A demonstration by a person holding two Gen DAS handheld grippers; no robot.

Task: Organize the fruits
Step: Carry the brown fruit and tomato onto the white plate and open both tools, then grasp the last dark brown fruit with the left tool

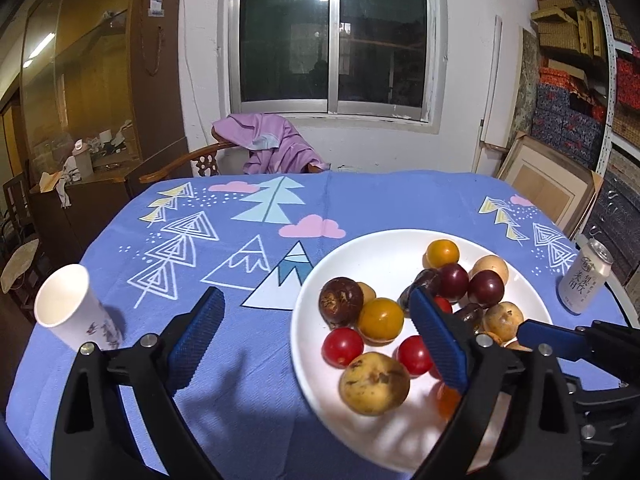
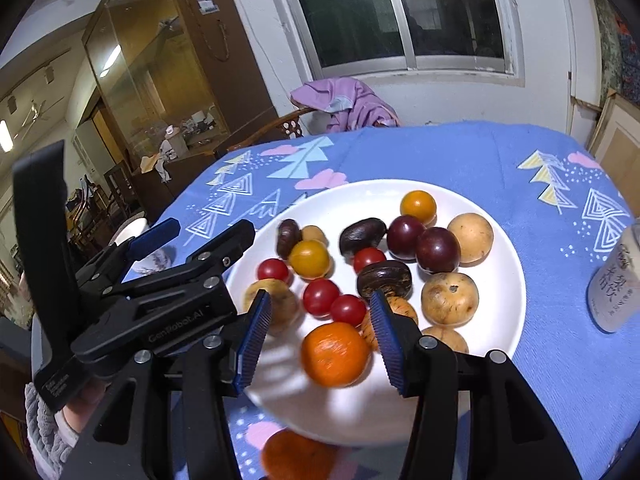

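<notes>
A white plate (image 1: pixel 360 248) on the blue cloth holds several small fruits: red tomatoes, yellow ones, dark plums, brown and tan round fruits. My left gripper (image 1: pixel 316 304) is open wide, one finger over the cloth and the other above the plate's middle, with nothing between its pads. My right gripper (image 2: pixel 320 300) is open over the plate's near rim (image 2: pixel 508 280). A blurred orange (image 2: pixel 335 354) sits between its fingers on the plate, with a gap at the left pad. A second orange (image 2: pixel 298 456) lies on the cloth just short of the plate.
A paper cup (image 1: pixel 68 308) stands at the table's left edge and a drink can (image 1: pixel 584 280) at the right of the plate. A chair with a purple garment (image 1: pixel 272 144) is behind the table. A hand in a grey sleeve (image 2: pixel 44 428) holds the left gripper.
</notes>
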